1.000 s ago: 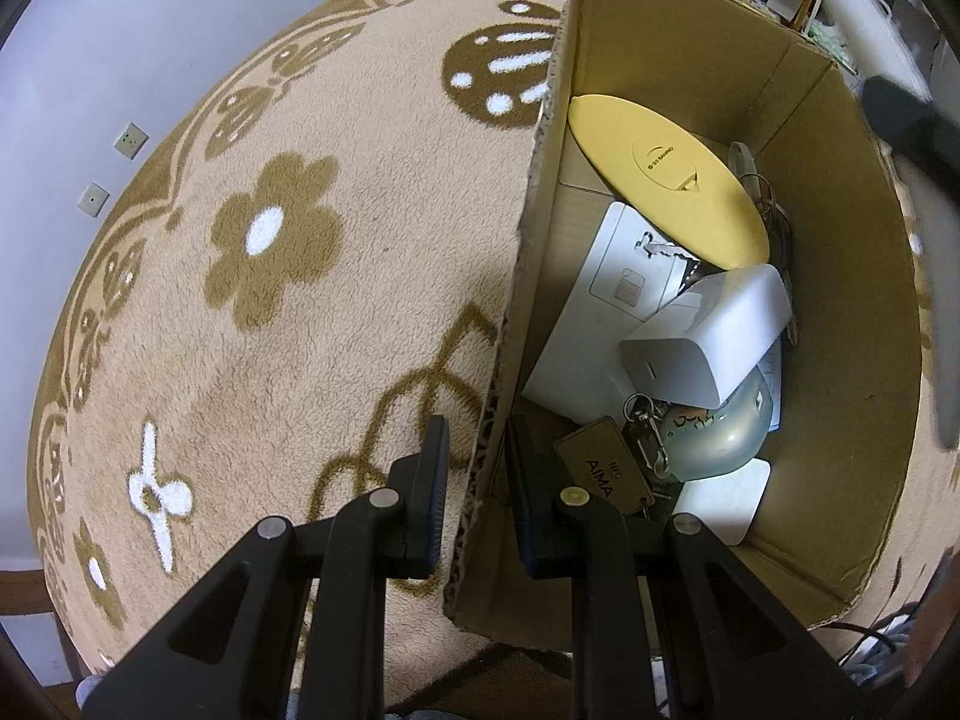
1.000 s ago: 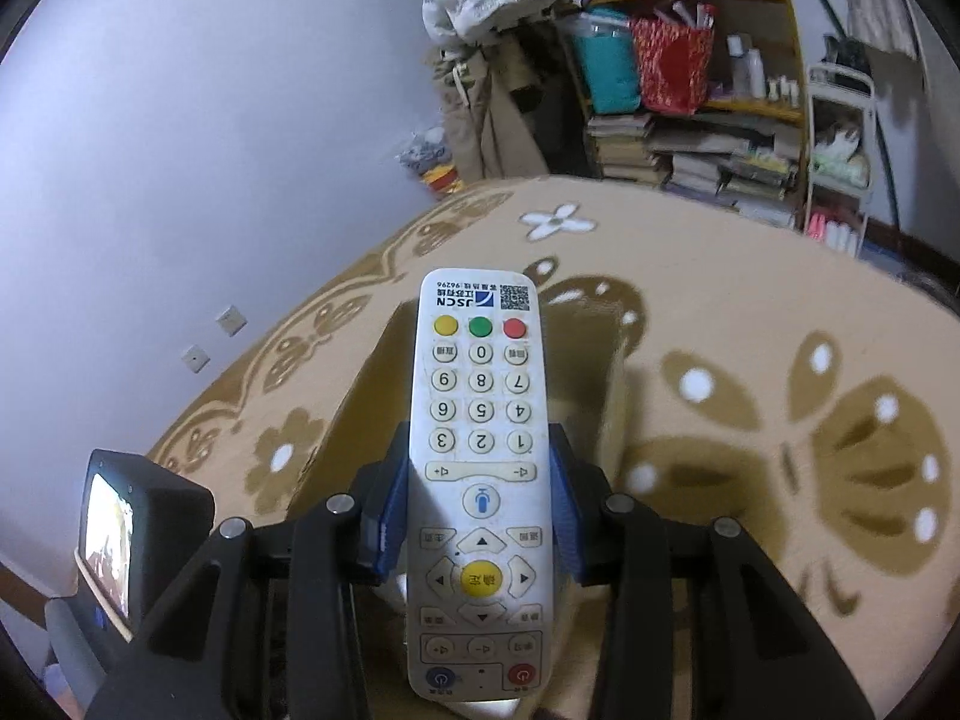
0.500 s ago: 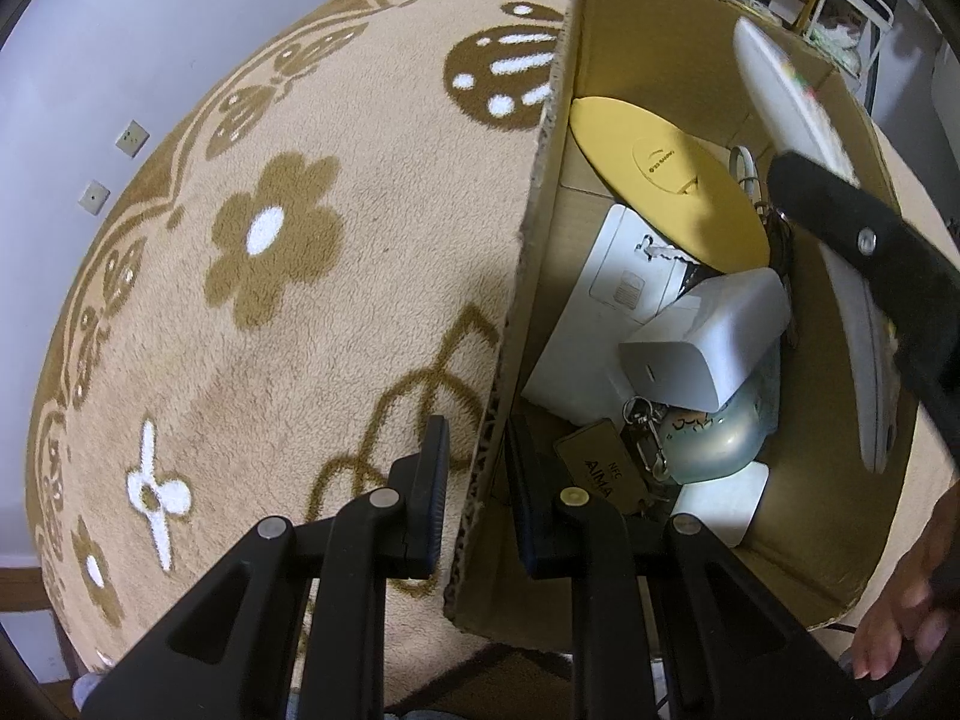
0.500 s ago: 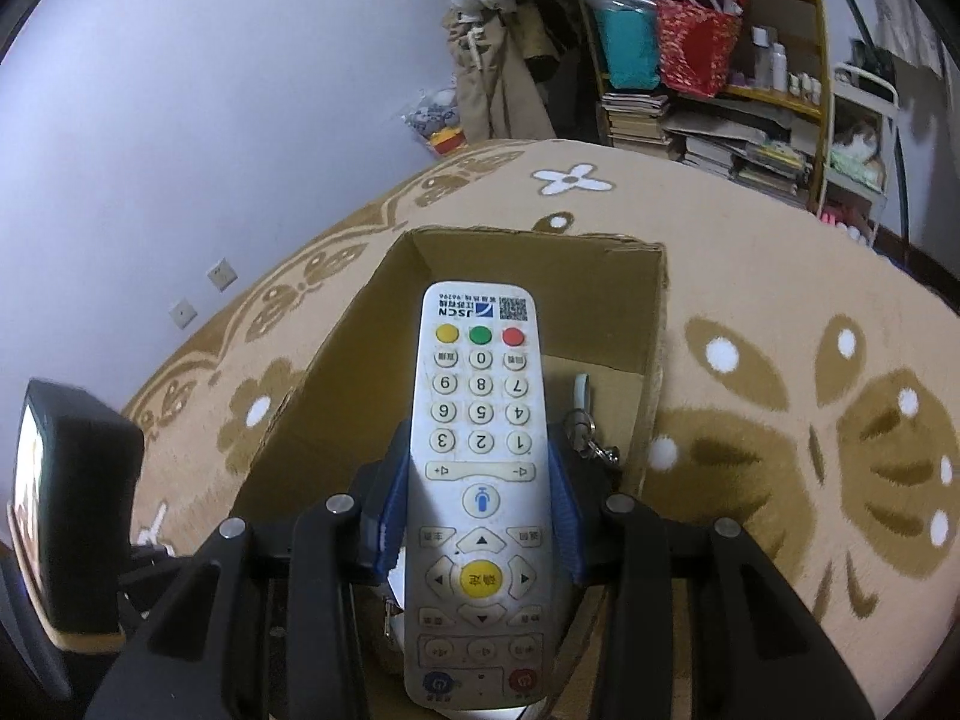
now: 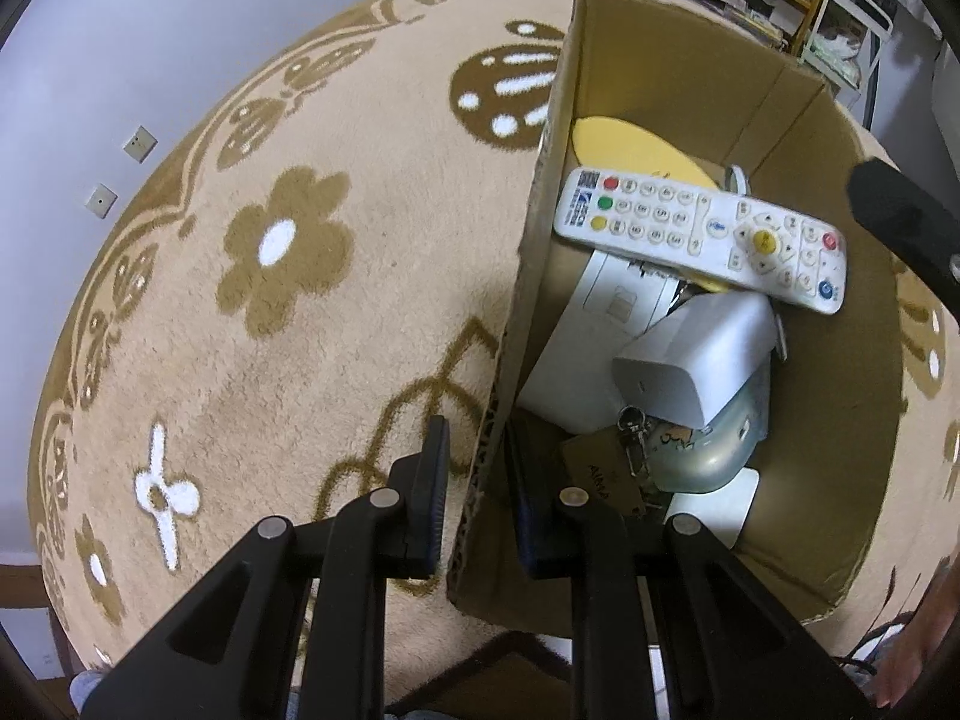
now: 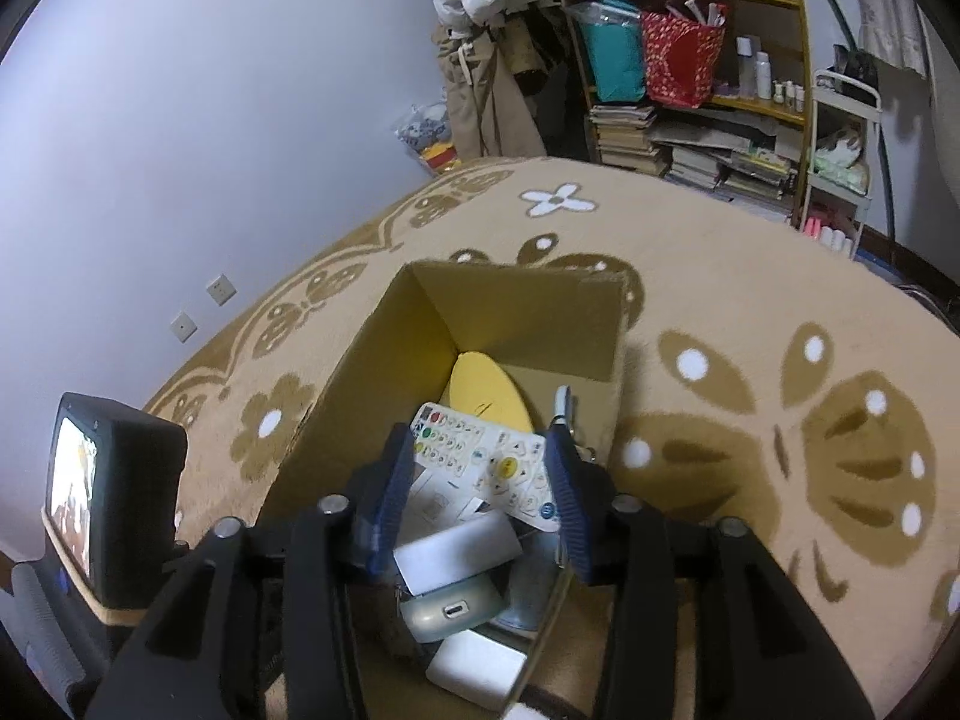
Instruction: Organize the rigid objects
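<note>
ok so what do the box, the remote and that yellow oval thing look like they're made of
Box: corrugated cardboard, matte brown; fluting shows along its cut top edge.
Remote: seemingly hard white plastic, slightly glossy, with coloured buttons that may be rubber.
Yellow oval thing: smooth, matte, probably plastic; mostly covered, so uncertain.

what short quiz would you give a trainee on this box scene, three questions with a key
1. True or false: the right gripper is clamped on the remote.
2. What is the left gripper shut on? A) the yellow disc B) the wall of the cardboard box C) the carpet
3. Fill in: the remote lies across the other items with its red, green and yellow buttons toward the box's ____ wall, as seen from the left wrist view.

Key: 1 false, its jaws are open and the remote lies in the box; 2 B; 3 left.
</note>
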A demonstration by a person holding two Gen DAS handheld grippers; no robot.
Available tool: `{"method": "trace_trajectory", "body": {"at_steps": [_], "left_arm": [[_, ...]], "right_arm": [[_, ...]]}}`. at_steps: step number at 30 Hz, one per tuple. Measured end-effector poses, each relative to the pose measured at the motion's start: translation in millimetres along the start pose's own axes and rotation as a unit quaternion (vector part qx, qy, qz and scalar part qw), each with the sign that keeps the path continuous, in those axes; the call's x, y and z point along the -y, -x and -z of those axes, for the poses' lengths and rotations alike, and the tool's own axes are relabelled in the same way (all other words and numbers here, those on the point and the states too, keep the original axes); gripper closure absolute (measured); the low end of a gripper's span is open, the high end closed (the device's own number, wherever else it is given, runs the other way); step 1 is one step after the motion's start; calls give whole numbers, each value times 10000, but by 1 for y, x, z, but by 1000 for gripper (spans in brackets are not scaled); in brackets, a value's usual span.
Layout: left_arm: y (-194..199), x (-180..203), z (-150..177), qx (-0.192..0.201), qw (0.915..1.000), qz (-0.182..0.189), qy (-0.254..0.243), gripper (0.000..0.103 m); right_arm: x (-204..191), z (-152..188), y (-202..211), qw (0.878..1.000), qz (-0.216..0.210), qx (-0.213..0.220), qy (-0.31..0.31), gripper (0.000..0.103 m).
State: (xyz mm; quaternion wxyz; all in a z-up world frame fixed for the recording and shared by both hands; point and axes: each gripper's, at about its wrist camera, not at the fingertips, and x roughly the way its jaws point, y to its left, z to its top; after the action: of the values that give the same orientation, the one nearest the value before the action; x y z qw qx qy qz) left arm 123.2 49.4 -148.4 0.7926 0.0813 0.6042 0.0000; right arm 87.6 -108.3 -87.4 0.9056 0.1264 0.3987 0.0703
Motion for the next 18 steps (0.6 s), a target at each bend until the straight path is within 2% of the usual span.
{"method": "trace_trajectory", "body": {"at_steps": [5, 7, 11, 15, 18], "left_arm": [[13, -2, -2, 251, 9997, 44, 54, 84], [20, -2, -3, 351, 9994, 25, 41, 84], [39, 0, -2, 666, 9977, 110, -48, 84], [56, 8, 3, 931, 9952, -38, -288, 83], [67, 9, 7, 1067, 9937, -51, -342, 76]], "right_arm": [[9, -1, 17, 9998, 95, 69, -174, 44], [12, 1, 24, 9997, 145, 66, -204, 34], [12, 6, 42, 9990, 406, 148, -127, 22], [14, 11, 63, 9982, 533, 263, -47, 13], [14, 16, 76, 9971, 690, 312, -25, 7]]}}
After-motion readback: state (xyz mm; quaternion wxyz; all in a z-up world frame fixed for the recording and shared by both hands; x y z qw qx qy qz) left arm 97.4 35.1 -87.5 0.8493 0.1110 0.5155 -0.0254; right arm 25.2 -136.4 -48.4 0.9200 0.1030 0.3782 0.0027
